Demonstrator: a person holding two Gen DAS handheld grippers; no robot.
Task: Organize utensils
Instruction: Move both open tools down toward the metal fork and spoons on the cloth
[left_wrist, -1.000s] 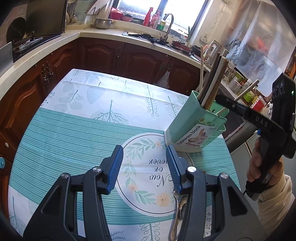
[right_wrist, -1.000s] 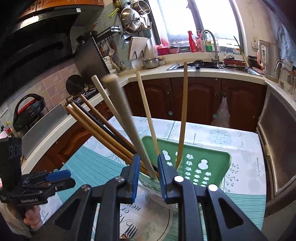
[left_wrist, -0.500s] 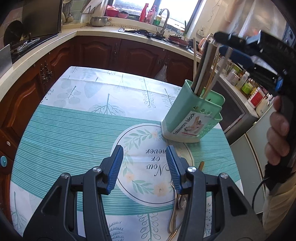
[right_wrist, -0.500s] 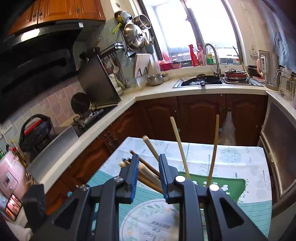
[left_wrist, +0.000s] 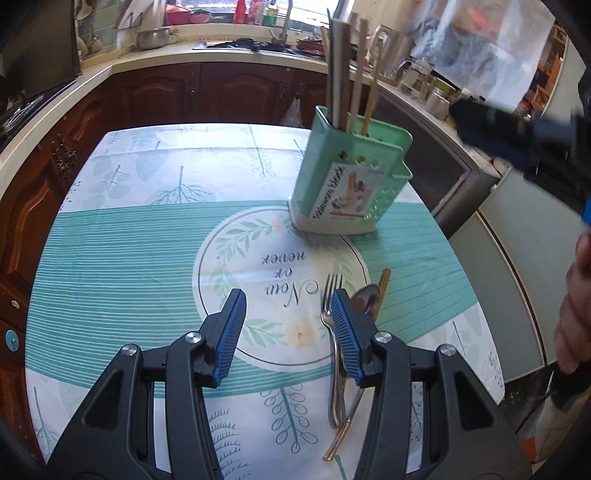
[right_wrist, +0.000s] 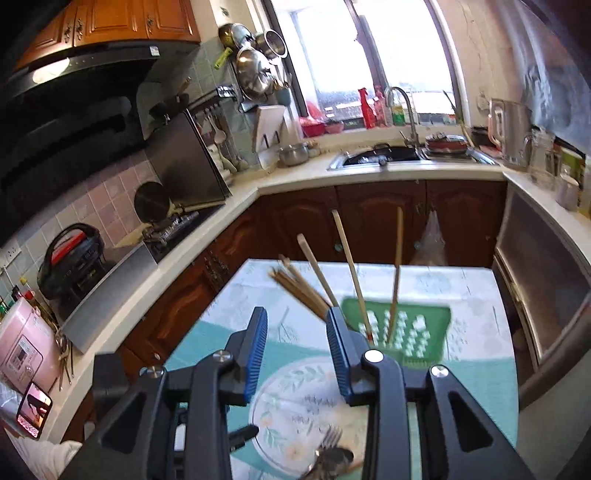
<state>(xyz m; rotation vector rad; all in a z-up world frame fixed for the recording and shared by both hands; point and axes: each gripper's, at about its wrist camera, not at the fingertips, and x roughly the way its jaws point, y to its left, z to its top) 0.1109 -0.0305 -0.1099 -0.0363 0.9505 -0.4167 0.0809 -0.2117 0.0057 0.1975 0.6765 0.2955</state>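
Observation:
A green utensil holder (left_wrist: 351, 181) stands upright on the table with several chopsticks (left_wrist: 343, 74) in it; it also shows in the right wrist view (right_wrist: 402, 332). A fork (left_wrist: 330, 317), a spoon (left_wrist: 364, 299) and a gold-handled utensil (left_wrist: 341, 435) lie on the tablecloth by my left gripper's right finger. My left gripper (left_wrist: 288, 332) is open and empty, low over the table. My right gripper (right_wrist: 295, 354) is open and empty, held high above the table, back from the holder; it appears blurred in the left wrist view (left_wrist: 517, 136).
The table has a teal leaf-print cloth (left_wrist: 129, 258). Dark wooden cabinets (right_wrist: 369, 221) and a counter with a sink (right_wrist: 380, 155) run behind it. A steel appliance (left_wrist: 443, 166) stands to the right of the table.
My right gripper has opened, let go of the chopstick and risen away from the holder. The holder now stands upright. My left gripper has drawn back slightly, showing the fork and spoon.

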